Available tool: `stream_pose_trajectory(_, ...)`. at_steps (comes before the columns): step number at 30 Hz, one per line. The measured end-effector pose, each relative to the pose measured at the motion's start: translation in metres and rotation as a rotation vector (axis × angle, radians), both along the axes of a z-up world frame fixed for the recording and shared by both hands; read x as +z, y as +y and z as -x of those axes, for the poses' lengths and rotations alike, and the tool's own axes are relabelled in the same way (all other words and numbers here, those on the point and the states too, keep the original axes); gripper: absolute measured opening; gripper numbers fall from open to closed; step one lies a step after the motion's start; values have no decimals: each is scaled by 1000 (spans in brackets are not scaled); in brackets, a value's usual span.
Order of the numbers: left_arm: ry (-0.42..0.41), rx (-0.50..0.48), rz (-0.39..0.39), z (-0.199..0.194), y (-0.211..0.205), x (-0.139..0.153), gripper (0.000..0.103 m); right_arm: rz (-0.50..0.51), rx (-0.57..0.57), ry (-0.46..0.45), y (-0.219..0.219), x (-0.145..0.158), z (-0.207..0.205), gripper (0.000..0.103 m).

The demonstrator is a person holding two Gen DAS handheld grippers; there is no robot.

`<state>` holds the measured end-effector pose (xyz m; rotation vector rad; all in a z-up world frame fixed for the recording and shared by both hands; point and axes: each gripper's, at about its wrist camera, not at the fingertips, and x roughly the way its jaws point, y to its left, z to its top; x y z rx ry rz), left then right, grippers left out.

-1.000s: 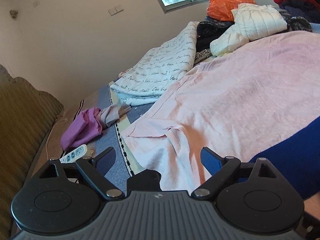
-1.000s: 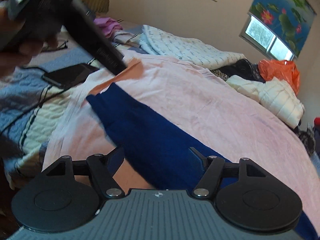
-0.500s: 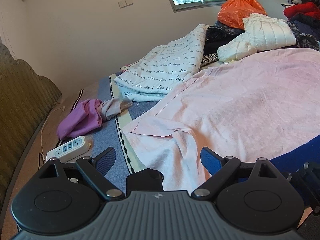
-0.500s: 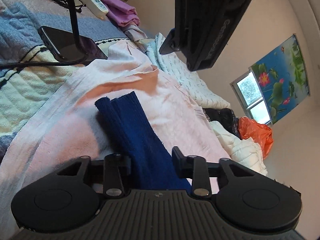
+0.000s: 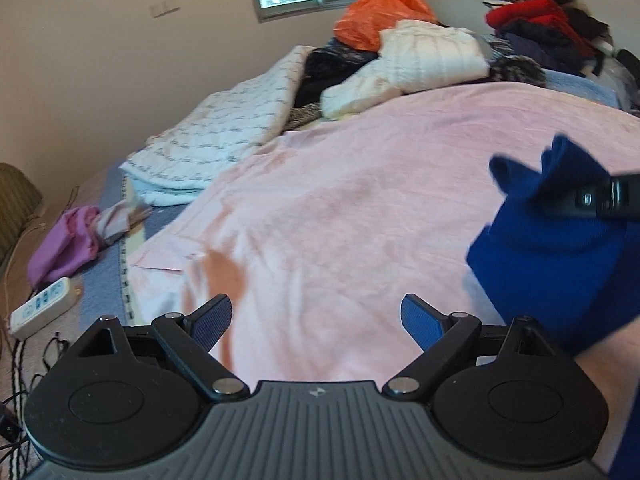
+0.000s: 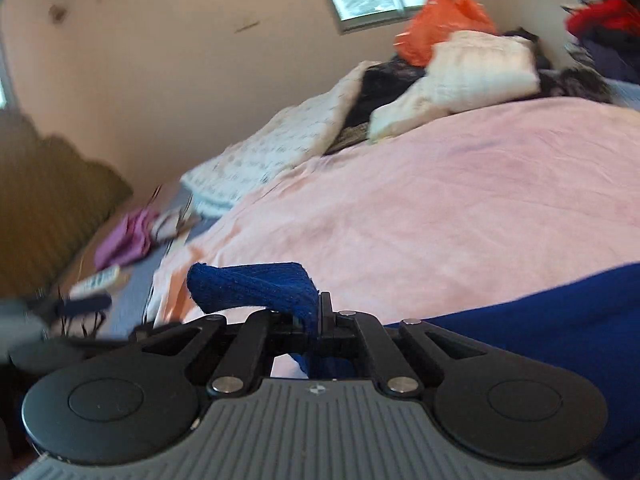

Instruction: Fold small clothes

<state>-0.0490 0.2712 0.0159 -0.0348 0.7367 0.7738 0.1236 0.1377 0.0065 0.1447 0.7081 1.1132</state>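
Right wrist view: the right tongs are clenched on a fold of the blue knit, which is lifted just ahead of them over the pink sheet, the rest of the knit trailing off to their right. In the left wrist view, the left tongs are spread wide with nothing between them, only sheet ahead, and the knit is seen raised to their right. A power strip lies far to their left.
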Motion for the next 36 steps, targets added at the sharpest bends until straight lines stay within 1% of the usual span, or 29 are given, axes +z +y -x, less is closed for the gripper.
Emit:
stream_pose_trajectory(3,10,-100,9,-26,-36,-7,93,-53,-147,84,-59,-9,-32,5)
stream_pose_trajectory(4,11,-135,7,-34,-47,-8,93,-71,-188,109,-78,-13,-39,6)
stream_pose_trajectory(7,5,-246,3,-56,-83,-11,93,-129,-302,161,-130,-26,-49,7)
stream_pose_trajectory(11,-18,-396,3,-77,-130,-15,93,-161,-427,176,-182,-38,-50,7)
stream_pose_trajectory(13,-25,-452,0,-86,-148,-18,93,-184,-476,193,-202,-44,-49,7)
stream_pose_trajectory(15,-23,-490,15,-94,-161,-20,93,-191,-525,200,-221,-49,-48,7)
stream_pose_trajectory(18,-20,-523,65,-103,-170,-22,93,-154,-614,202,-241,-60,-46,7)
stream_pose_trajectory(21,-22,-534,97,-107,-174,-24,93,-100,-665,196,-251,-70,-48,8)
stream_pose_trajectory(24,-13,-538,123,-112,-174,-26,93,-48,-670,181,-254,-80,-48,14)
stream_pose_trajectory(27,-6,-538,146,-115,-174,-27,93,-20,-661,154,-254,-78,-43,17)
stream_pose_trajectory(28,-6,-537,147,-115,-173,-27,93,-20,-660,148,-254,-76,-42,21)
stream_pose_trajectory(29,-7,-536,146,-115,-173,-27,93,-30,-661,147,-256,-75,-41,30)
stream_pose_trajectory(31,-9,-536,141,-114,-174,-27,93,-69,-668,168,-264,-75,-41,42)
stream_pose_trajectory(32,-9,-537,138,-114,-175,-26,93,-101,-677,193,-272,-75,-40,45)
stream_pose_trajectory(36,0,-543,125,-115,-181,-28,93,-254,-703,341,-293,-89,-50,45)
